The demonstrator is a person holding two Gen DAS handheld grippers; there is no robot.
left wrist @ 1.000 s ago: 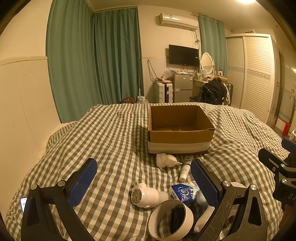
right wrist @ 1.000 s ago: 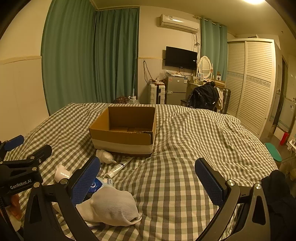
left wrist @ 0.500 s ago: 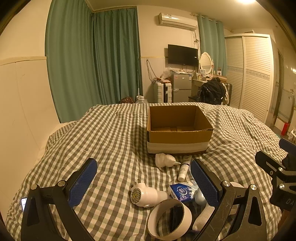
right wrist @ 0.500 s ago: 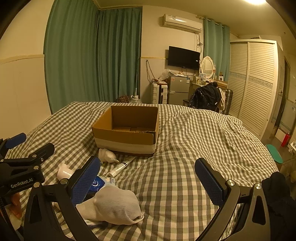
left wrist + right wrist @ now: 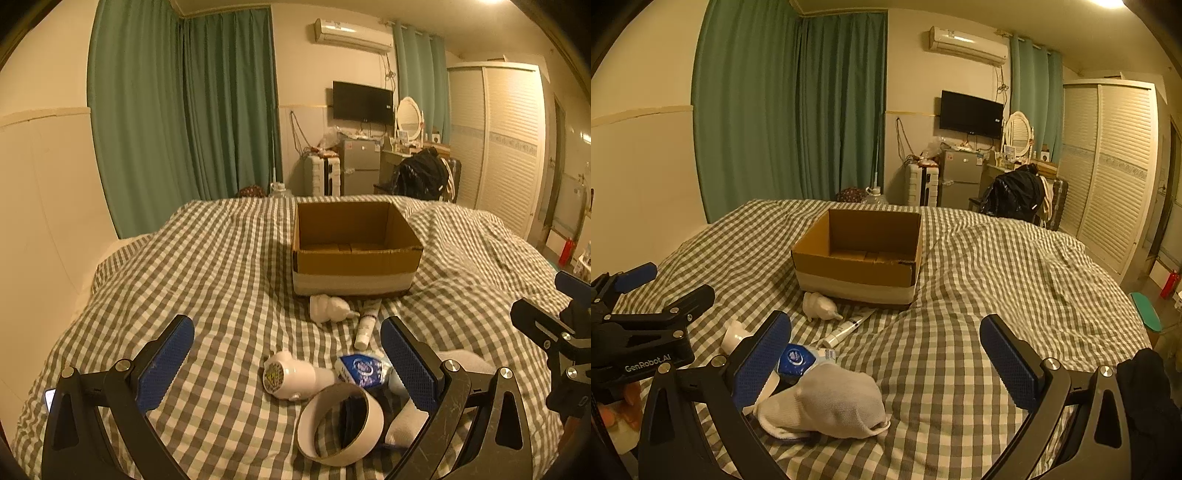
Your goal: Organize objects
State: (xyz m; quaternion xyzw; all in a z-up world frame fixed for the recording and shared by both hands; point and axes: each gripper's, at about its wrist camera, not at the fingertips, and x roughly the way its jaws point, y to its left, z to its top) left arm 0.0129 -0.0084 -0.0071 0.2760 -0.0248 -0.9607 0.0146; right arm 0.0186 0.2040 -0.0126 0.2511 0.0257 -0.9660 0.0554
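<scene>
An open cardboard box stands empty on the checked bedspread. In front of it lie a small white squeeze bottle, a white tube, a white hair-dryer-like device, a blue packet, a tape roll and a white sock. My left gripper hovers open above the device and roll, holding nothing. My right gripper is open too, over the bedspread just right of the sock.
Green curtains hang behind the bed. At the far wall stand a small fridge, a TV, a chair with a dark bag and a louvred wardrobe. A phone lies at the bed's left edge.
Both grippers have drifted slightly; the view shifts a little, with the box sitting a touch further right in the right wrist view. Nothing was taken hold of or let go.
</scene>
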